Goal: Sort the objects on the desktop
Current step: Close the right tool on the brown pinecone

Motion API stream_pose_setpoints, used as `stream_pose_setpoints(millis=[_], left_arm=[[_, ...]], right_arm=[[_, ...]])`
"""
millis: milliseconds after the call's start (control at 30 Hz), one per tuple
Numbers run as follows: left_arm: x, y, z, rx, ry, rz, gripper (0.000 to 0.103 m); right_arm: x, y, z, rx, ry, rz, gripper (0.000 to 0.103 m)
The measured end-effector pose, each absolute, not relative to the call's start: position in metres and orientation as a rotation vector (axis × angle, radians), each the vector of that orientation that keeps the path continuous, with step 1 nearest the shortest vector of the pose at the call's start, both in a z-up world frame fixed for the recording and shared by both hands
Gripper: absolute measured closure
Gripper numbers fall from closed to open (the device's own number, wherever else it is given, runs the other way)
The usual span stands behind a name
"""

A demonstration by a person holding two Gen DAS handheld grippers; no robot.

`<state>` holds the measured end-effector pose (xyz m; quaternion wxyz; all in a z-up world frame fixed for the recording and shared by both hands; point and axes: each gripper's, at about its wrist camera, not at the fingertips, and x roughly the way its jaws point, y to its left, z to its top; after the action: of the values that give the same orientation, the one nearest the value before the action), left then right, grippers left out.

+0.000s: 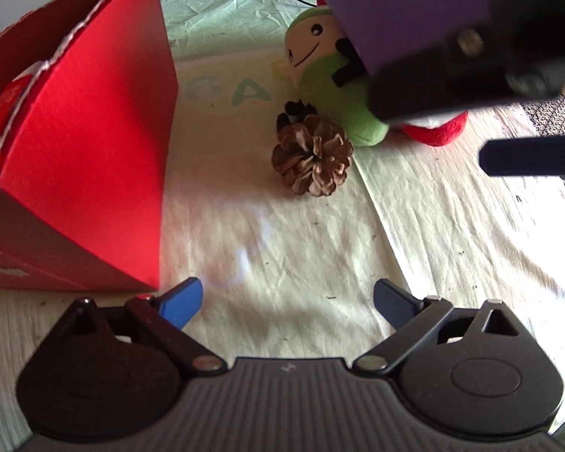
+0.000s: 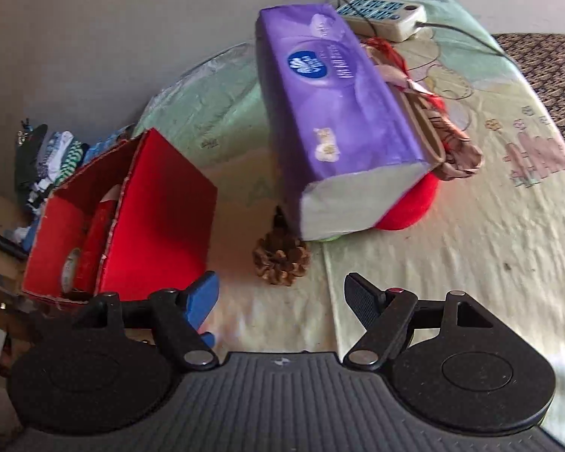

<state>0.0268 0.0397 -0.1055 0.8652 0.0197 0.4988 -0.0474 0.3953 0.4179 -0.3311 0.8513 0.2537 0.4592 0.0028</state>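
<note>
A purple tissue pack (image 2: pixel 339 113) hangs tilted in the air ahead of my right gripper (image 2: pixel 280 297), whose jaws stand wide apart below it without touching it. The pack also shows at the top of the left wrist view (image 1: pixel 399 7), beside the other gripper's dark fingers (image 1: pixel 433 83). A brown pine cone (image 1: pixel 312 156) lies on the cloth ahead of my open left gripper (image 1: pixel 286 303); it also shows in the right wrist view (image 2: pixel 280 260). A green plush toy (image 1: pixel 331 86) lies behind the cone. An open red box (image 1: pixel 83 158) stands at the left, with items inside (image 2: pixel 90 241).
A pale printed cloth (image 1: pixel 452 226) covers the table. A white power strip (image 2: pixel 388 19) and cables lie at the far edge. A red plush part (image 2: pixel 406 207) and a brown bag (image 2: pixel 452 143) lie under the pack. Clutter (image 2: pixel 49 158) sits off the table's left.
</note>
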Motion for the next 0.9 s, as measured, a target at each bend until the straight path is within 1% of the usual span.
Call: stream_pose_setpoints(millis=[167,233,267,400,533,633,700,767,867,900], left_arm=[[0.024,0.039,-0.113,0.051,0.997,-0.122,0.008],[0.024,0.039,-0.116,0.055,0.978,-0.131,0.005],[0.023,0.039,-0.118,0.056,0.968,-0.136,0.002],[0.021,0.035,-0.124,0.089,0.933,-0.141,0.002],[0.016,0.032,-0.128,0.099,0.916,-0.183,0.001],[0.012,0.034,-0.129,0.108,0.904,-0.221,0.001],[0.009,0.034,-0.129,0.118,0.886,-0.239,0.001],[0.008,0.033,-0.13,0.128,0.864,-0.244,0.002],[0.007,0.03,-0.13,0.142,0.831,-0.252,0.001],[0.007,0.029,-0.13,0.146,0.82,-0.255,0.001]], right_arm=[[0.432,0.437,-0.34,0.434,1.018,-0.011,0.027],[0.445,0.441,-0.351,0.415,1.076,-0.044,0.027],[0.45,0.441,-0.357,0.426,1.104,-0.056,0.027],[0.462,0.44,-0.372,0.495,1.162,-0.073,0.027],[0.47,0.443,-0.379,0.498,1.195,-0.1,0.027],[0.473,0.44,-0.384,0.512,1.216,-0.105,0.031],[0.473,0.439,-0.386,0.53,1.228,-0.087,0.037],[0.473,0.44,-0.387,0.534,1.236,-0.072,0.039],[0.473,0.442,-0.384,0.528,1.247,-0.044,0.048],[0.472,0.443,-0.383,0.521,1.252,-0.035,0.049]])
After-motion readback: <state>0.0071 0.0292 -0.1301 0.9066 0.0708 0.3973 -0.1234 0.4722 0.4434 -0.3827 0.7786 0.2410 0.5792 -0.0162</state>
